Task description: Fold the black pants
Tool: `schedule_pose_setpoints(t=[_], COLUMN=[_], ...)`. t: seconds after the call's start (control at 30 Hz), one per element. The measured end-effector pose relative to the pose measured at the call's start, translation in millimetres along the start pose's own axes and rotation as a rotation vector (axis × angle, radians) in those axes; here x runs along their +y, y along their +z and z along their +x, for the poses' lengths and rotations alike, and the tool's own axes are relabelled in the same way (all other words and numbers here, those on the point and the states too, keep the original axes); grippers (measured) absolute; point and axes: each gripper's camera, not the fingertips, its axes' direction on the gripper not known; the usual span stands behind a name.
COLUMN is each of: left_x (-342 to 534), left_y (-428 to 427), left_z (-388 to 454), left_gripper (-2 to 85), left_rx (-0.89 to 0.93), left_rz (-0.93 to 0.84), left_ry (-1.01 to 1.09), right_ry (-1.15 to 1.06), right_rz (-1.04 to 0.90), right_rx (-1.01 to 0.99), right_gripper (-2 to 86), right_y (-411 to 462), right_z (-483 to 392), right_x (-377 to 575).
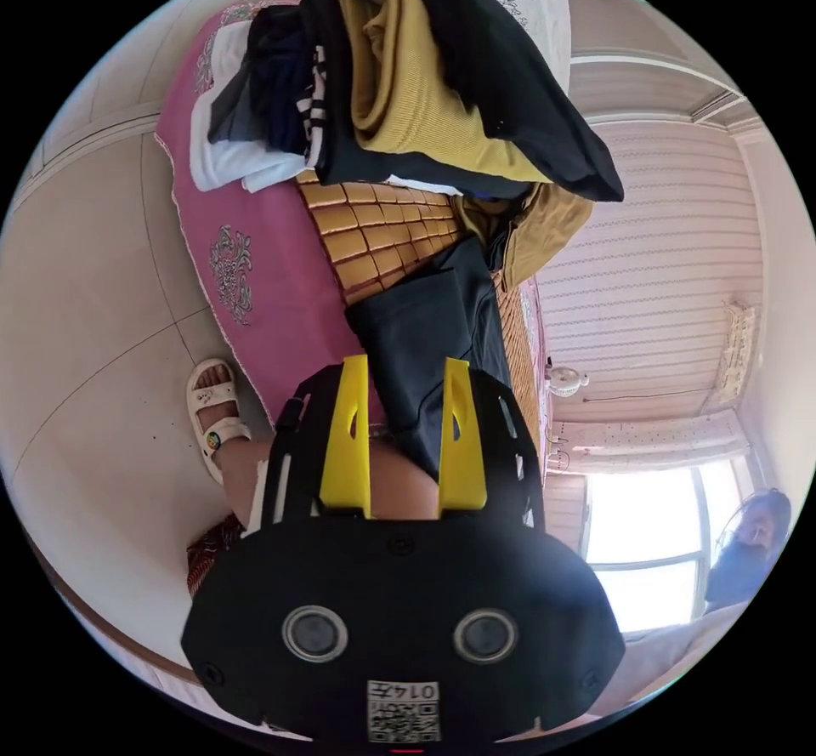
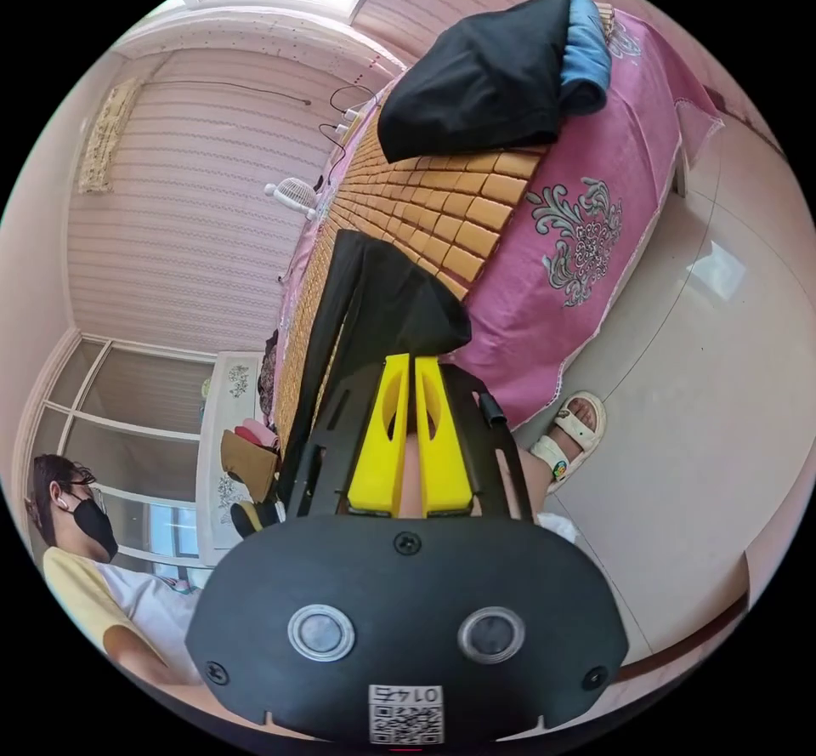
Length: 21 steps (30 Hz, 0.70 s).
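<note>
A bed point(image 2: 586, 195) draped in a pink patterned cover, with a tan bamboo mat point(image 2: 459, 203) over it, stands on a pale tiled floor point(image 2: 722, 416). Behind it rises a wall point(image 1: 663, 280) of horizontal pinkish panels. A bright window point(image 1: 646, 535) admits daylight, and a small white fan point(image 2: 293, 192) sits beyond the mat.

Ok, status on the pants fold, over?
Left gripper open, jaws astride the black pants. Right gripper nearly closed at the pants' edge, grip unclear. Pants lie on the bamboo mat. Clothes pile sits beyond, not touching.
</note>
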Motion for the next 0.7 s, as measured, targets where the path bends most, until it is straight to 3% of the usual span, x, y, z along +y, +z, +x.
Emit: schedule_pose_setpoints(t=[0.03, 0.1, 0.2, 0.37, 0.53, 0.7], left_x=[-2.0, -3.4, 3.1, 18.3, 32.0, 13.8], left_y=[0.7, -2.6, -21.6, -49.1, -66.8, -61.7], left_z=[7.2, 20.9, 37.5, 32.7, 46.5, 106.6], left_gripper=[0.4, -0.4, -0.9, -1.0, -1.0, -0.9], left_rx=[-0.065, -0.149, -0.120, -0.163, -0.059, -0.007], left_rz=[-0.022, -0.044, -0.026, -0.041, -0.001, 0.036], left_ry=[0.015, 0.085, 0.158, 0.125, 0.128, 0.288], right_ry=[-0.005, -0.031, -0.082, -0.115, -0.163, -0.419], right_rz=[0.008, 0.030, 0.020, -0.007, -0.008, -0.014], right_rx=[-0.001, 0.007, 0.059, 0.165, 0.237, 0.248], right_gripper=[0.6, 0.4, 0.3, 0.2, 0.3, 0.9], right_y=[-0.7, -2.3, 0.9, 19.4, 52.6, 128.9], right_z=[-4.0, -20.6, -42.3, -58.1, -84.4, -182.8], right_x=[1.7, 8.1, 17.7, 41.5, 55.9, 13.1])
